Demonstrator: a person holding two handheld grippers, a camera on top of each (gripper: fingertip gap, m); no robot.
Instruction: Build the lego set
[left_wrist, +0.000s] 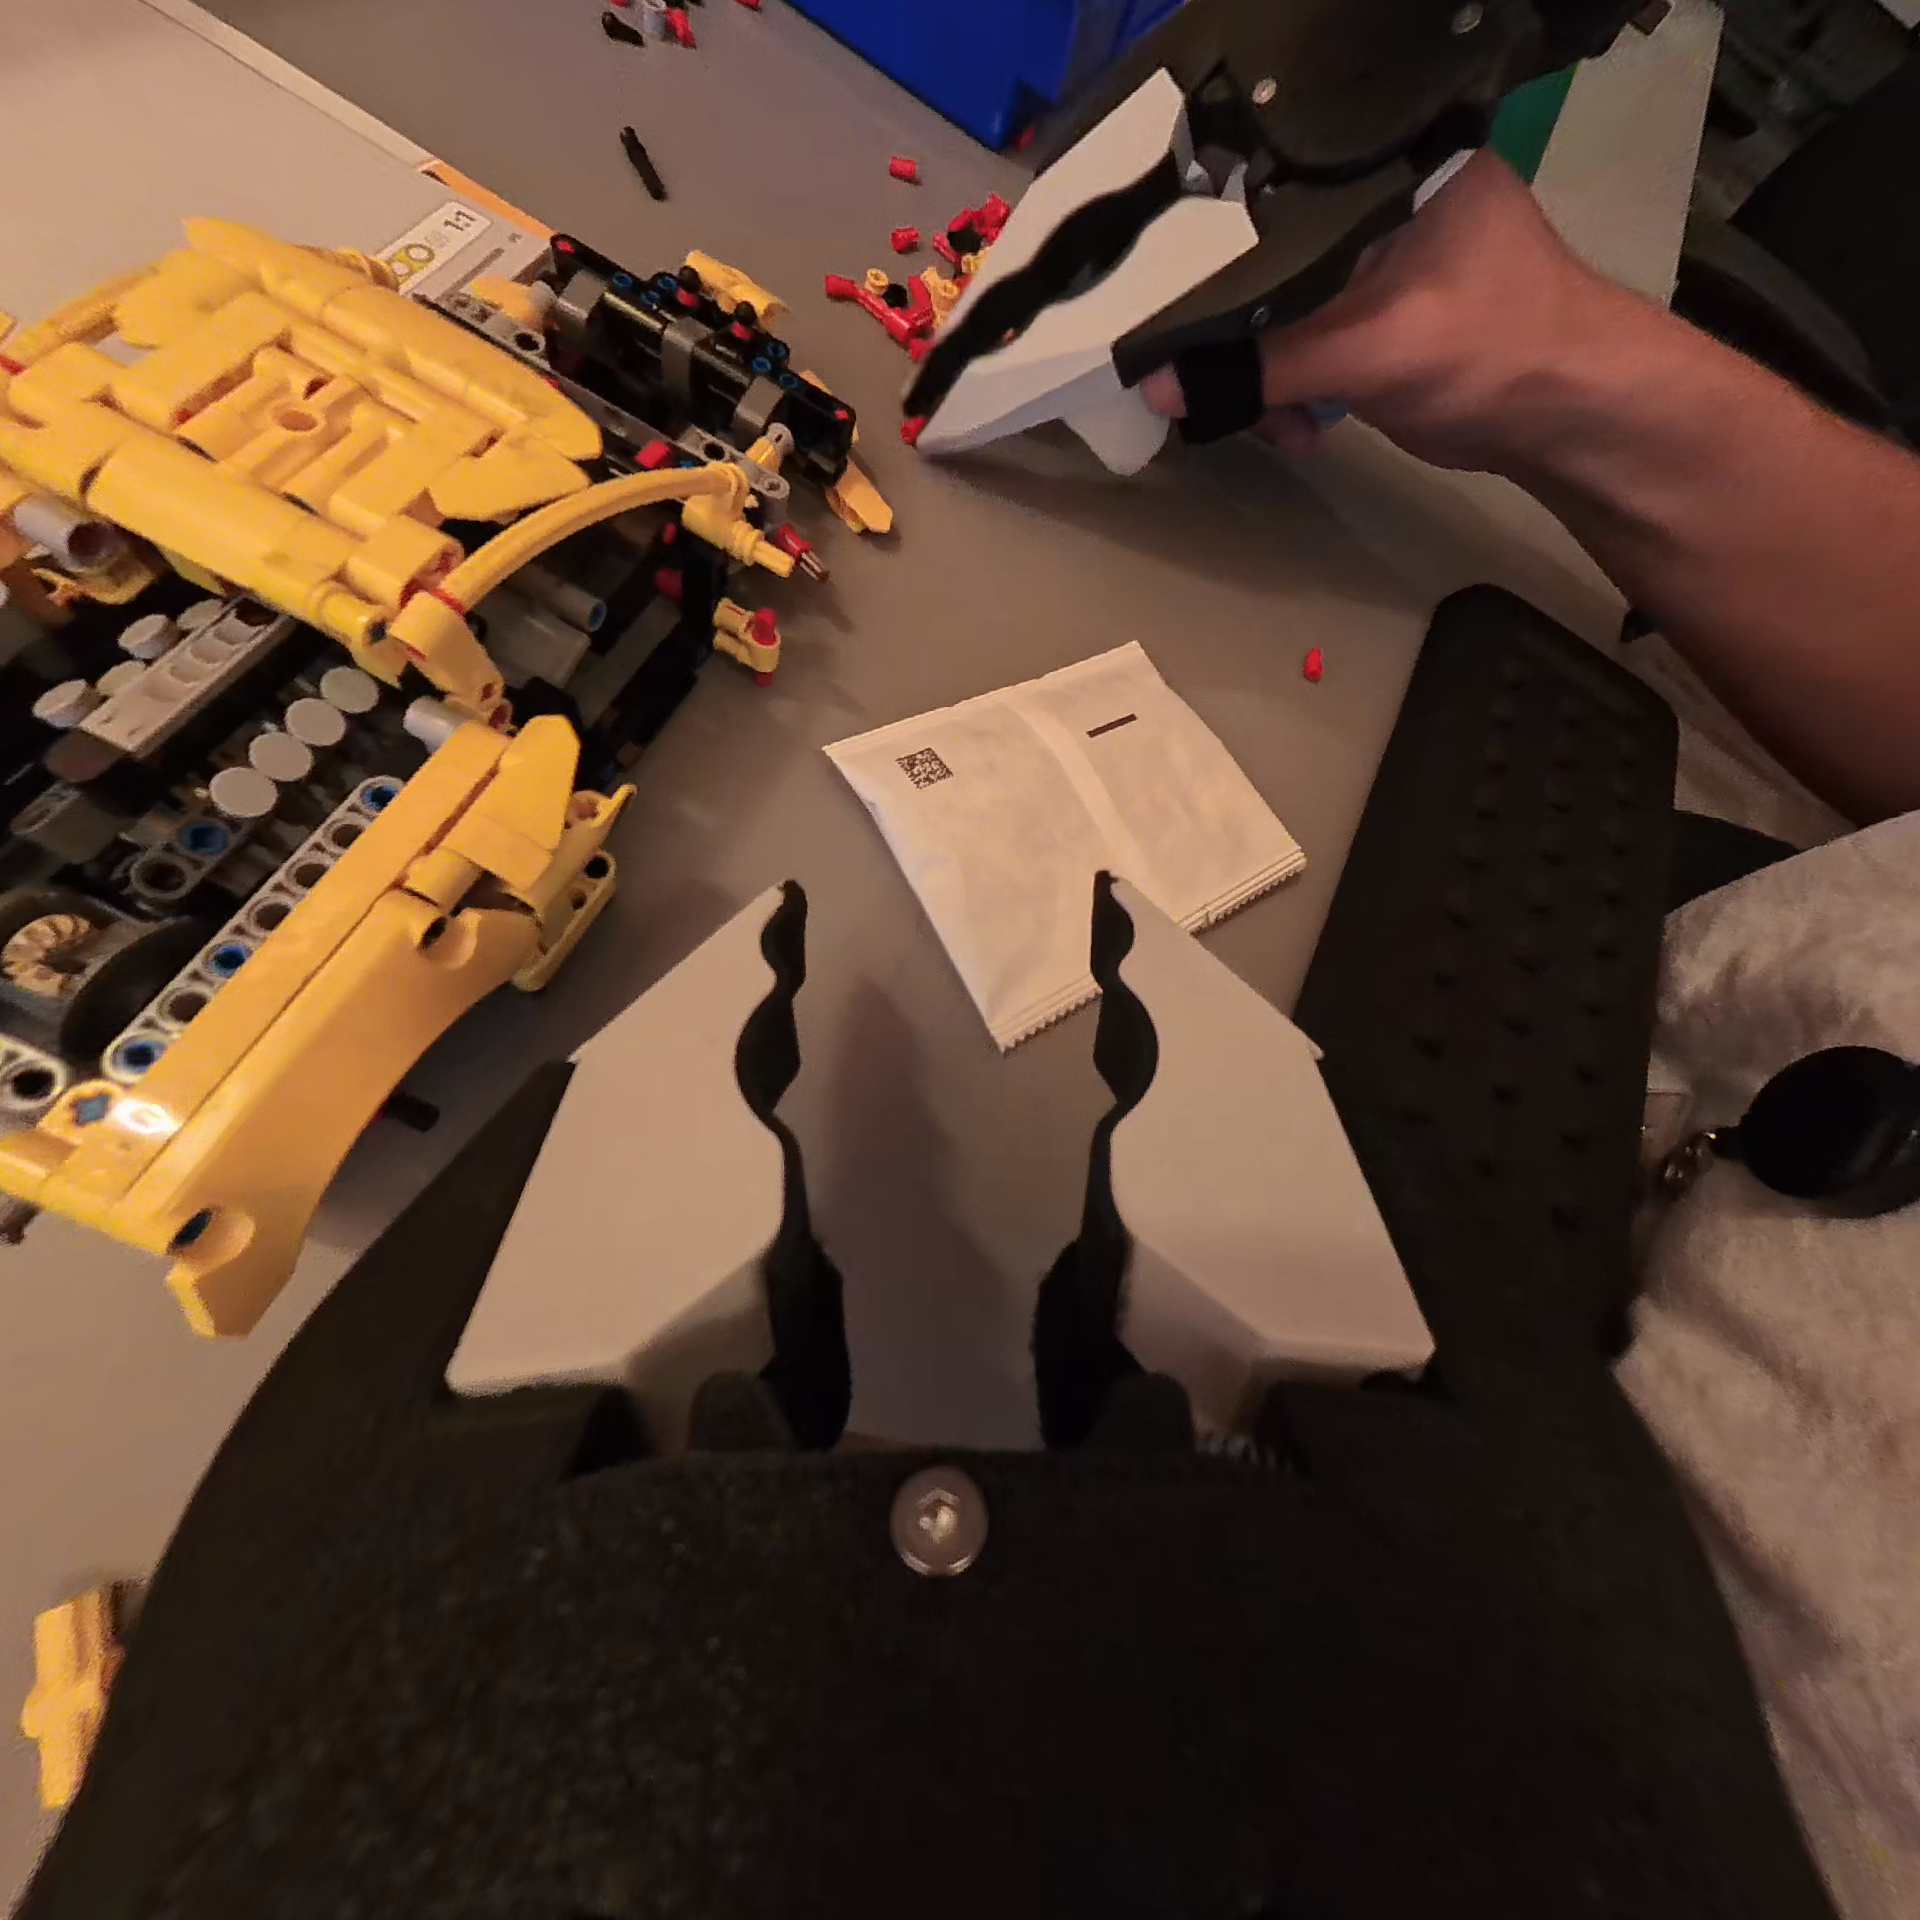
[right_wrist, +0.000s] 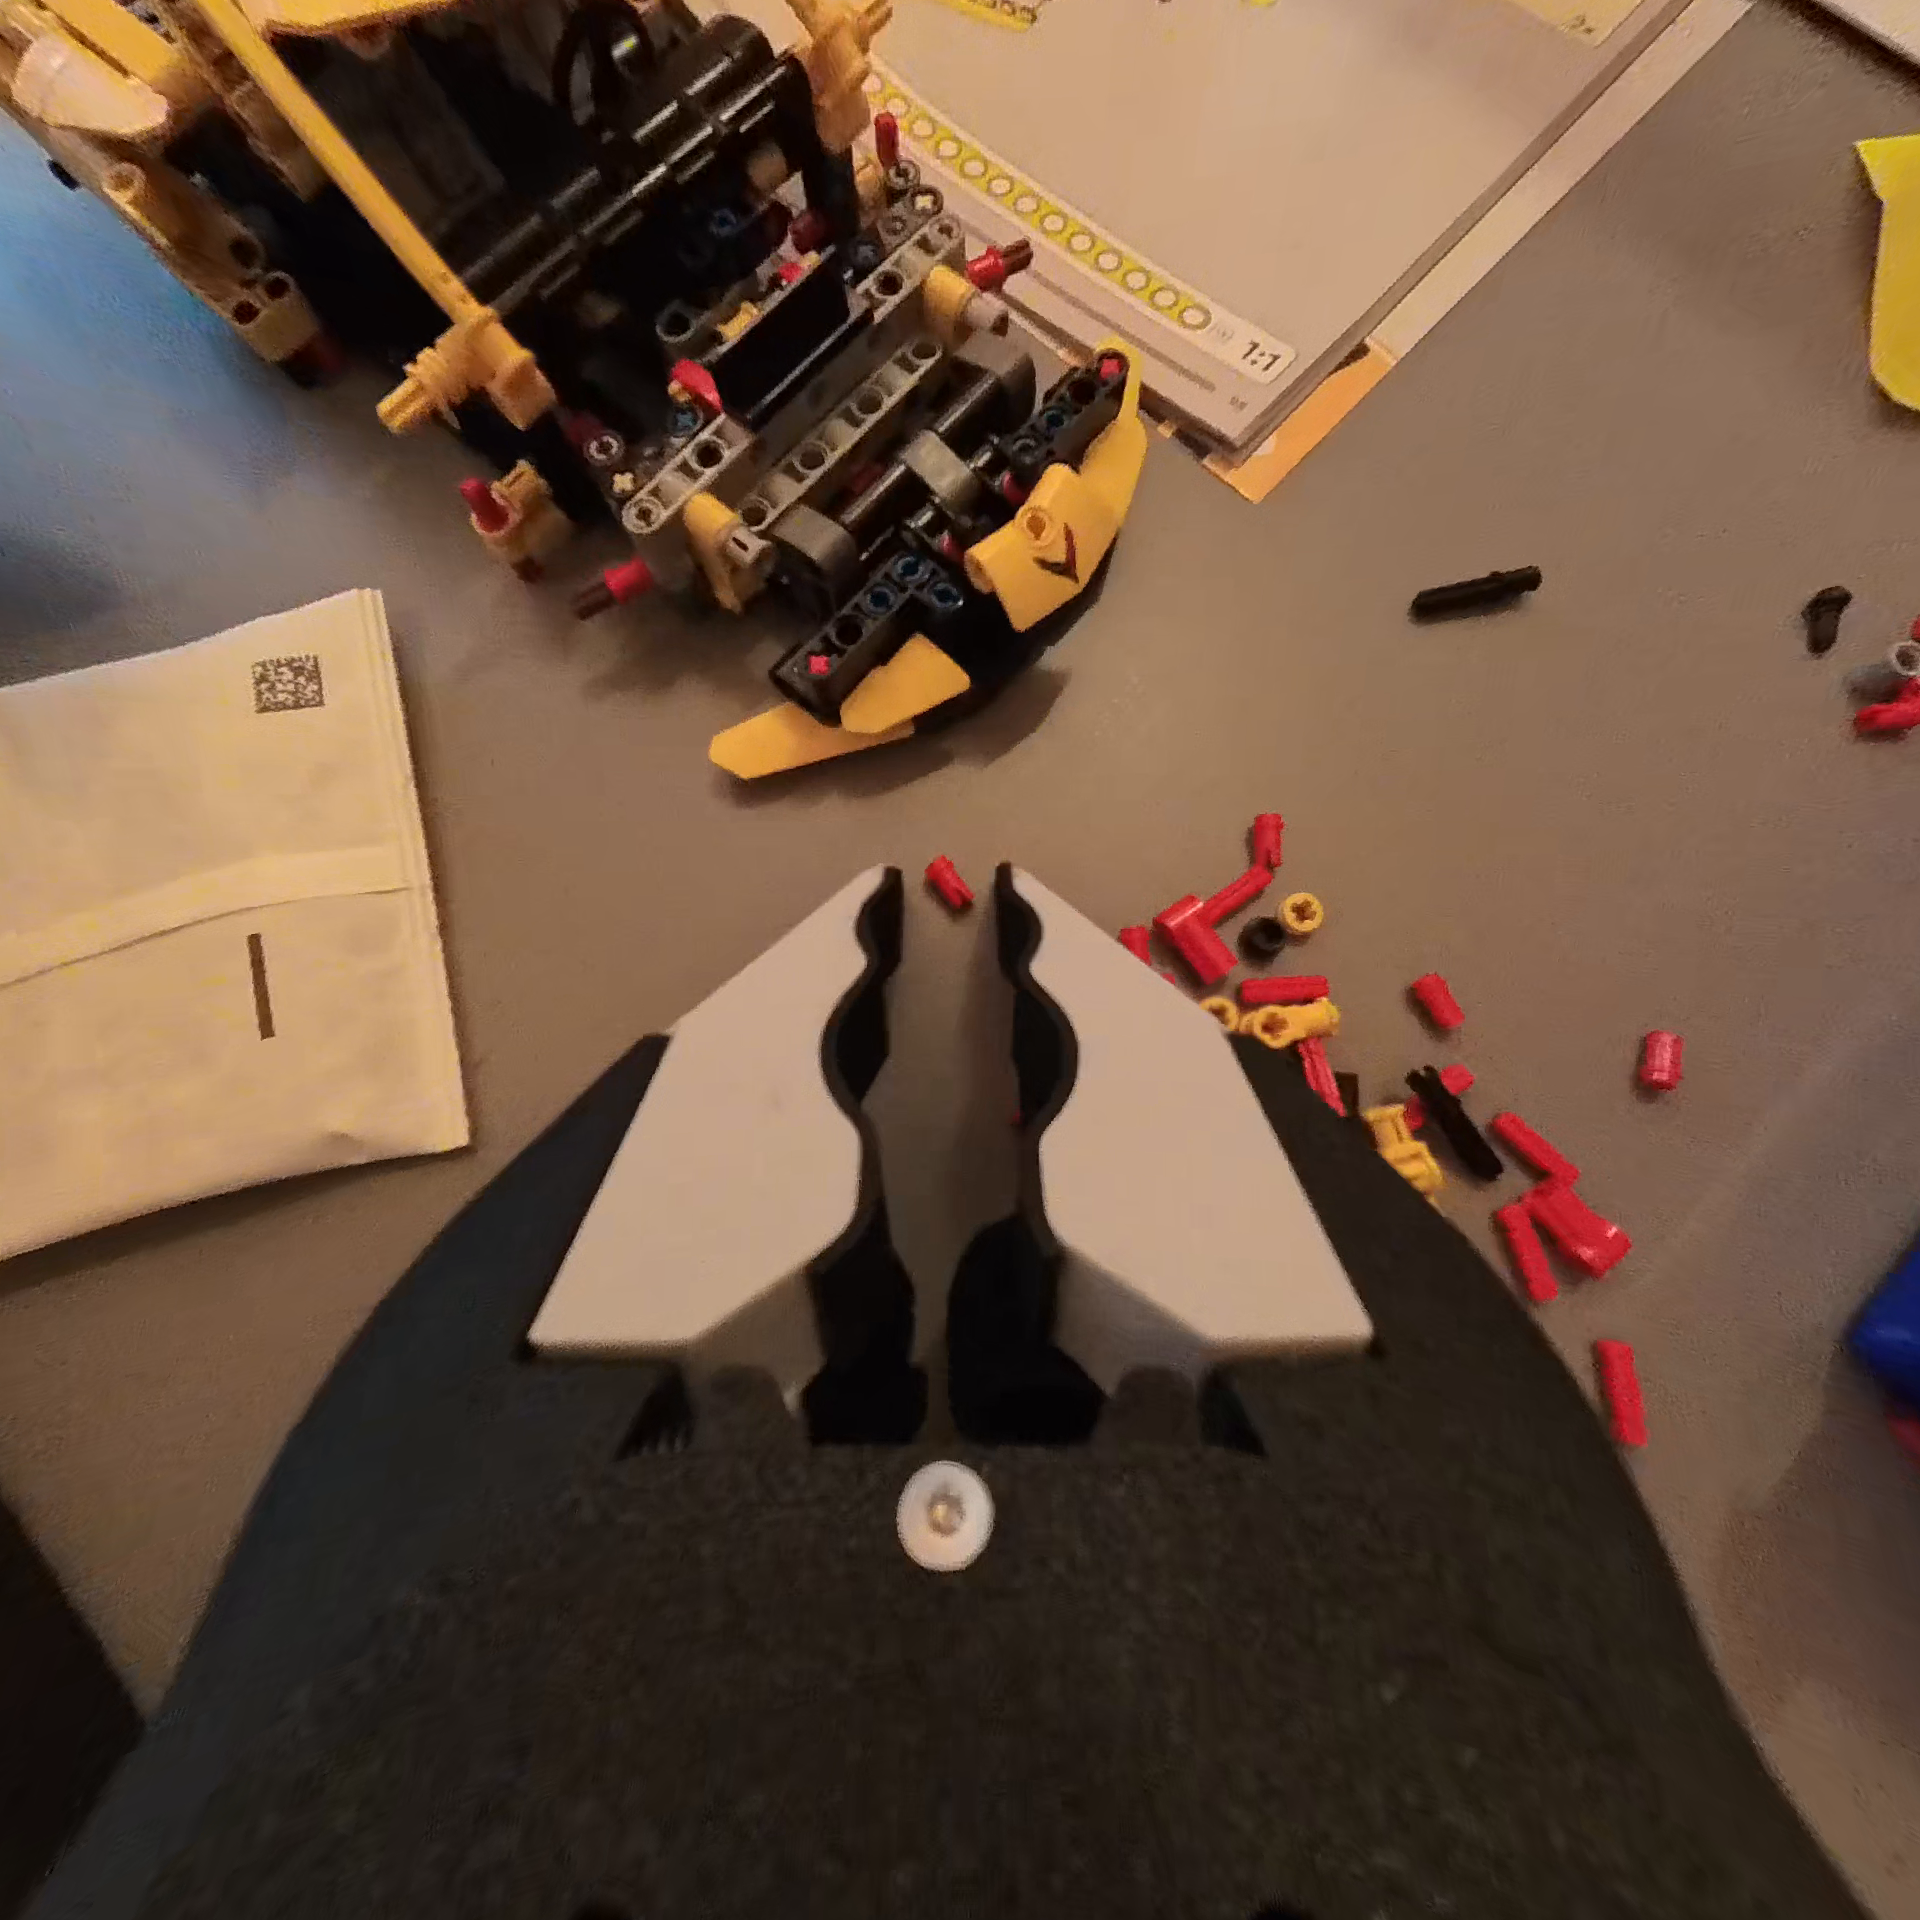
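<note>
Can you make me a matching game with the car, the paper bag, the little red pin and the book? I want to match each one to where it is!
Things:
1. car
2. paper bag
3. red pin
4. book

Places:
A. under the car's far end
B. just past the right gripper's tips
C. beyond the left gripper's tips
D. left of the bag, partly built

Pairs: 1-D, 2-C, 3-B, 4-A

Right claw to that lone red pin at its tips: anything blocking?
Nothing visible. The right claw is slightly open with the red pin lying on bare table just beyond the fingertips. The pile of loose pieces sits off to its right, out of the path.
</note>
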